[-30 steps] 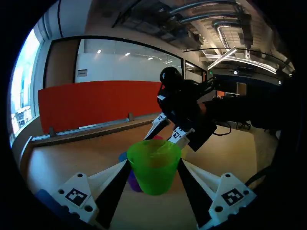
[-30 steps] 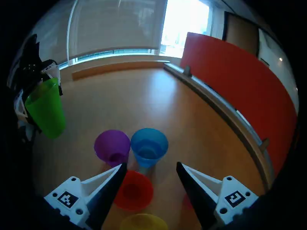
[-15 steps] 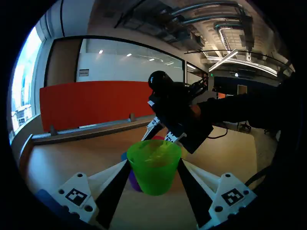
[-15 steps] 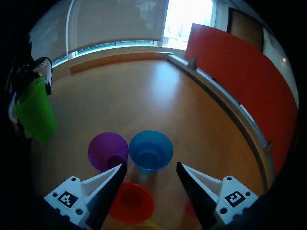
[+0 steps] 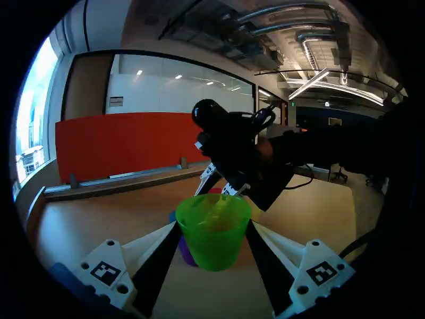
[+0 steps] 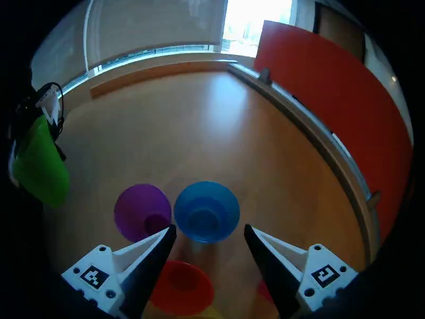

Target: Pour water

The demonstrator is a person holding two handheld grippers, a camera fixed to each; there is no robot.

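My left gripper (image 5: pixel 212 234) is shut on a translucent green cup (image 5: pixel 213 229), held upright above the wooden table. The same green cup (image 6: pixel 38 162) appears at the far left of the right gripper view. Behind it in the left gripper view the right gripper (image 5: pixel 218 183) hangs in a person's hand, pointing down. In the right gripper view my right gripper (image 6: pixel 209 242) is open and empty, looking down on a blue cup (image 6: pixel 206 211) with water in it. A purple cup (image 6: pixel 142 212) stands just left of the blue one, and a red cup (image 6: pixel 183 287) lies under the fingers.
The wooden table (image 6: pixel 212 133) stretches ahead to a raised ledge (image 6: pixel 297 122) with a red partition (image 6: pixel 340 101) behind it. A dark cable (image 5: pixel 308 181) trails from the right gripper. The purple cup (image 5: pixel 186 252) peeks out beside the green cup.
The right gripper has risen and moved forward, so the blue and purple cups sit closer under its fingers. In the left gripper view it has drifted left. The green cup stays held.
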